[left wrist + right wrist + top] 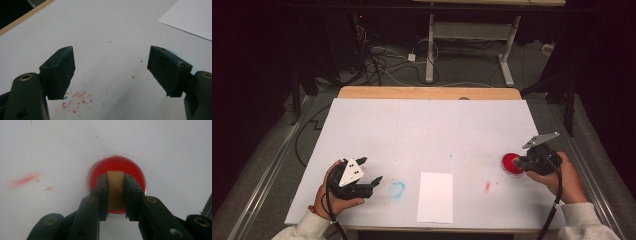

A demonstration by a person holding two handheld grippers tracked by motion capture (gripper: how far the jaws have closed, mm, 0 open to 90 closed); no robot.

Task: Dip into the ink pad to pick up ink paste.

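My right gripper (116,195) clamps a tan block (115,190) over the red dish (116,167); my left gripper (111,72) gapes empty.

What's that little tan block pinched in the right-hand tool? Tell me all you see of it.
The tan block is a small flat-sided piece, wood-like or rubbery, its exact material unclear. The right gripper has its two black jaws shut on its sides, holding it pointed down over the round red dish at the table's right edge. Whether its end touches the red surface cannot be told. Its visible face looks clean.
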